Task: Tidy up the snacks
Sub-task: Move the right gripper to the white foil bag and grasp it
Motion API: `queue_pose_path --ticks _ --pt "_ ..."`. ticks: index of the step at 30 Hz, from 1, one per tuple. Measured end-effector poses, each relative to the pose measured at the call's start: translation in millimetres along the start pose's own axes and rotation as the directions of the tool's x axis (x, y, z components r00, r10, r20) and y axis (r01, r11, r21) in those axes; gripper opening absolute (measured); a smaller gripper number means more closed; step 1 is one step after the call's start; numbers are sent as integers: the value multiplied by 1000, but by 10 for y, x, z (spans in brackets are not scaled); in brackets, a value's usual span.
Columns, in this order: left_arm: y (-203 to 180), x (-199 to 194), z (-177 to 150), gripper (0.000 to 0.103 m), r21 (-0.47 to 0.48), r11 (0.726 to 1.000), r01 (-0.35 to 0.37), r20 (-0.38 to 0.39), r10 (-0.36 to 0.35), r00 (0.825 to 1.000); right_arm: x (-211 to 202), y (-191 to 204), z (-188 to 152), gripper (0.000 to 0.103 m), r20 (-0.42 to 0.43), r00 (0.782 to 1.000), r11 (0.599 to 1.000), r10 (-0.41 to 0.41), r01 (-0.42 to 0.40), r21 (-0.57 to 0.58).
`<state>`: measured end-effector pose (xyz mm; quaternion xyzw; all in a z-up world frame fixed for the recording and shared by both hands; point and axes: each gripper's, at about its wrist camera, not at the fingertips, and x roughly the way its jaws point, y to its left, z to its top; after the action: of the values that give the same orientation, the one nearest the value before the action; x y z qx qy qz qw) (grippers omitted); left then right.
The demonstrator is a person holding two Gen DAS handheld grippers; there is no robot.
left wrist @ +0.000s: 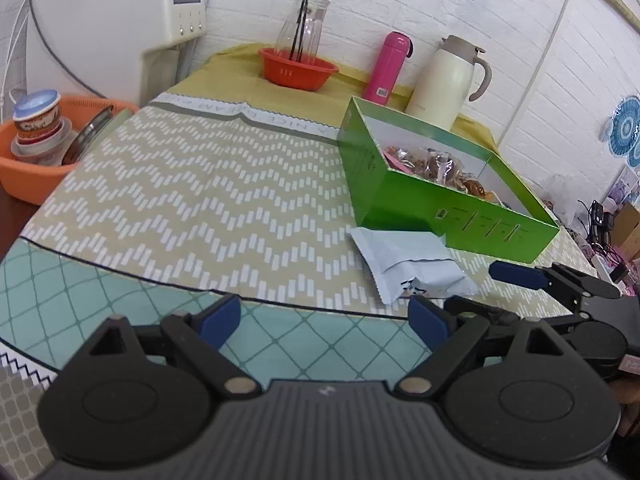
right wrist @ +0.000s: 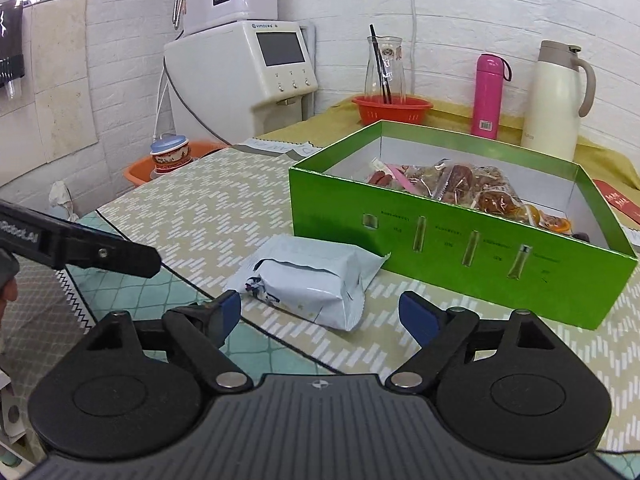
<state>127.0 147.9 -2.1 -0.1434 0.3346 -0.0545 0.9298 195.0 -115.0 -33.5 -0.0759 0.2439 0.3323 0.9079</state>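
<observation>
One snack packet (right wrist: 308, 280) is still lying outside the green box (right wrist: 460, 252).
Both claws, left claw (left wrist: 324, 320) and right claw (right wrist: 320, 312), are hanging released, nearing the packet.

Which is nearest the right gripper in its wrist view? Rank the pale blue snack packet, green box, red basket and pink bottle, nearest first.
From the right gripper:
1. Pale blue snack packet, just ahead on the cloth.
2. Green box, behind it, right.
3. Red basket, back centre.
4. Pink bottle, by the back wall.
</observation>
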Motion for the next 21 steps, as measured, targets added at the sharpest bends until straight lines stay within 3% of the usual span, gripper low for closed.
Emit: queue_pose_path --ticks 2,4,5,7,10,15,21 --pt "20 4 -1 90 -7 1000 5 -1 -5 1000 107 -26 8 103 -21 1000 1000 -8 8 -6" --pt "17 21 2 90 -3 1000 17 -5 -17 1000 169 -61 -17 35 -66 998 1000 -9 11 19" --pt "5 33 7 90 -1 1000 24 -8 -24 1000 146 -84 -46 33 -62 998 999 4 -1 44" --pt "-36 81 21 90 6 999 44 -18 -44 999 63 -81 -96 21 -58 998 999 0 3 41" --pt "-141 177 44 90 14 996 86 -44 -86 995 -108 -72 -187 16 -53 999 999 -4 6 35" --pt "-402 316 -4 90 50 986 161 -92 -156 984 -451 -129 -378 15 -57 998 996 -11 16 87" --pt "-745 494 -67 90 131 969 210 -160 -188 969 -668 -205 -536 20 -51 999 990 -14 21 137"
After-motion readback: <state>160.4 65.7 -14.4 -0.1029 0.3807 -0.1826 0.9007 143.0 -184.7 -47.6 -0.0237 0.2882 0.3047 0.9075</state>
